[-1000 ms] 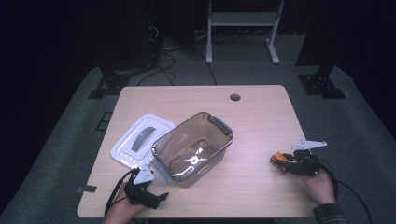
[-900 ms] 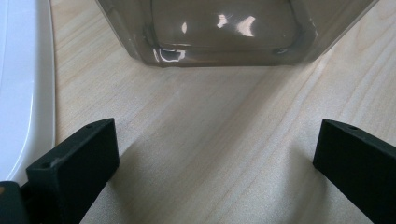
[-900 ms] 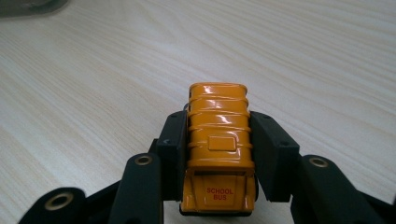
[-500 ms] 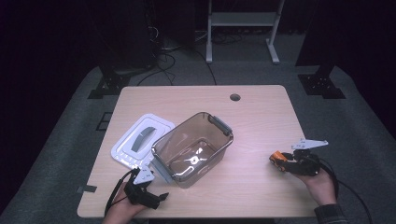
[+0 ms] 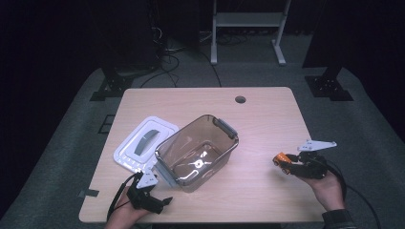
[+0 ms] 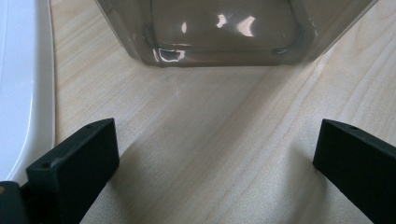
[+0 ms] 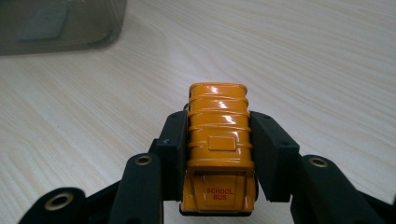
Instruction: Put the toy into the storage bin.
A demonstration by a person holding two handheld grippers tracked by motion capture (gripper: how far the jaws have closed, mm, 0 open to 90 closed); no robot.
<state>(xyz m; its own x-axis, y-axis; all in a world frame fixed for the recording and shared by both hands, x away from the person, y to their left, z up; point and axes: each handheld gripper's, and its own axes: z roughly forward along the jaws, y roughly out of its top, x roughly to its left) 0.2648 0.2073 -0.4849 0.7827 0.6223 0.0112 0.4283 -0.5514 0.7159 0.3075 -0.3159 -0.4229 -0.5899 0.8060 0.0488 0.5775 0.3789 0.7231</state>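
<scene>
An orange toy school bus [image 7: 218, 149] sits clamped between the jaws of my right gripper [image 7: 218, 140], seen from above with "SCHOOL BUS" on its near end. From the high view the bus [image 5: 282, 159] is at the table's right side, with the right gripper [image 5: 288, 163] just above the wood. A smoky clear plastic bin [image 5: 197, 151] stands open in the middle of the table. My left gripper [image 5: 160, 201] rests near the front left edge, jaws wide apart, facing the bin's near wall [image 6: 219, 32] with bare wood between them.
The bin's white lid [image 5: 143, 144] with a grey handle lies flat to the left of the bin; its edge [image 6: 23, 88] is beside my left jaw. A round cable hole [image 5: 240, 99] is at the table's far side. Dark floor and stands surround the table.
The right gripper with the bus has shifted very slightly; the left gripper, bin and lid stay where they were.
</scene>
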